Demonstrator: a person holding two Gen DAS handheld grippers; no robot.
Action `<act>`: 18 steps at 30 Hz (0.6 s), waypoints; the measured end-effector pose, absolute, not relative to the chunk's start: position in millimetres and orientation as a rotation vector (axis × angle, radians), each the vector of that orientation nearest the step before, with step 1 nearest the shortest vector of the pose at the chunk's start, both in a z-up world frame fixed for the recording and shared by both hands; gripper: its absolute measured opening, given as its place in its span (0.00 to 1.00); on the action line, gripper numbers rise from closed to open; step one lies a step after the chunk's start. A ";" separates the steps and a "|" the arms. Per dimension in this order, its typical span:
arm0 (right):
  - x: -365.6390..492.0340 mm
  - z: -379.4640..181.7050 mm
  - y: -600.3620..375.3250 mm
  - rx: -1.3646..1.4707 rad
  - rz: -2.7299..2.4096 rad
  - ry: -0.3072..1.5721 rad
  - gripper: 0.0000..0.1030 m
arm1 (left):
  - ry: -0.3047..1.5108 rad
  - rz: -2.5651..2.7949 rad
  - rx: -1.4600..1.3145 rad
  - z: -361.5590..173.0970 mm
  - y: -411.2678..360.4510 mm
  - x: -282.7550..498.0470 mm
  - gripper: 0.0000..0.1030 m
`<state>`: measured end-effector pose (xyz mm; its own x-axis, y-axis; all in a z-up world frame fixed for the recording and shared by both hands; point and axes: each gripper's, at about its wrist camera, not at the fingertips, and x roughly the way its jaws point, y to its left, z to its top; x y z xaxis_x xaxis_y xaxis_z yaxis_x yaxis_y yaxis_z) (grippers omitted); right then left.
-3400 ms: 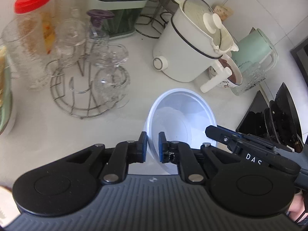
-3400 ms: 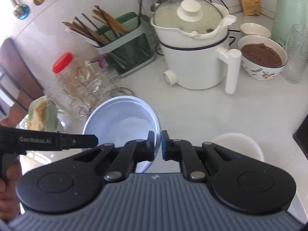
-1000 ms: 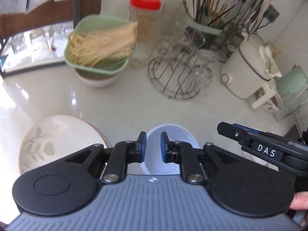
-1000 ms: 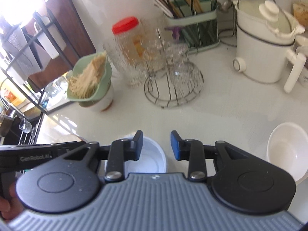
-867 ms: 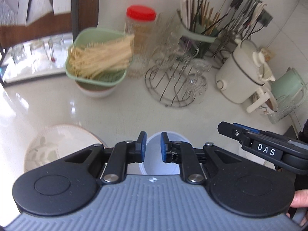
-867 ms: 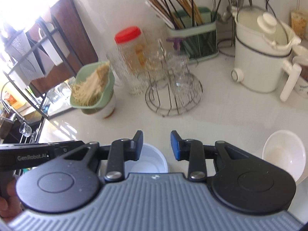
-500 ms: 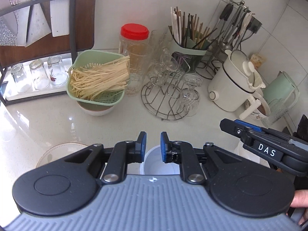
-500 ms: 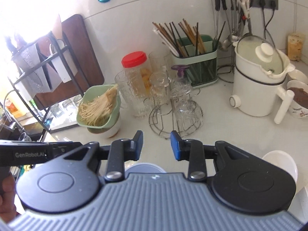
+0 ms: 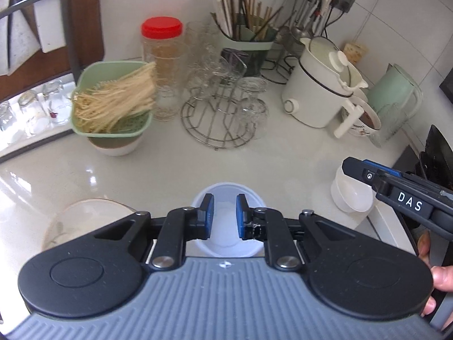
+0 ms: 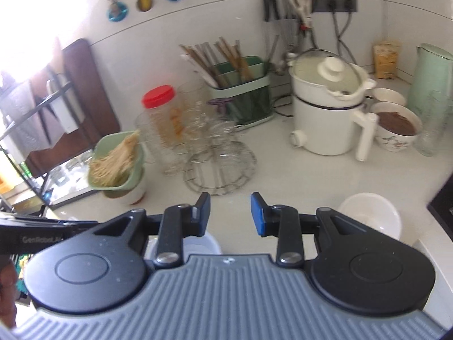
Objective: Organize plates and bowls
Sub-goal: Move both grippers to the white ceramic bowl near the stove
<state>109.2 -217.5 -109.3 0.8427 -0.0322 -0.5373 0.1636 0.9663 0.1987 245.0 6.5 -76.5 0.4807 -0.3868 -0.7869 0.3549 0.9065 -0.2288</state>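
Overhead, glossy white counter [image 9: 175, 170]; tiled wall [image 10: 181, 28]; crowded back edge.

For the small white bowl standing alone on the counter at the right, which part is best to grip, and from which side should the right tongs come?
Probably the rim. The white bowl stands upright and open on the counter, with no handle. Bring the right tongs, now open and empty, down from above, one finger inside the wall and one outside, on the near edge, which has free counter beside it.

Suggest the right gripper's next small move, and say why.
Probably swing the right gripper, open and empty, toward the small white bowl standing alone at right; the larger bowl already sits on the counter under the left gripper.
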 end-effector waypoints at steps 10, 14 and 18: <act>107.1 -109.0 -281.0 0.245 -0.188 0.553 0.33 | 0.954 -0.519 -0.005 -75.6 -74.3 253.9 0.17; 112.2 -110.4 -313.7 0.257 -0.218 0.552 0.33 | 0.961 -0.547 0.005 -78.5 -111.2 266.8 0.17; 115.5 -118.2 -338.8 0.257 -0.251 0.566 0.33 | 0.993 -0.576 0.004 -86.3 -142.4 278.8 0.17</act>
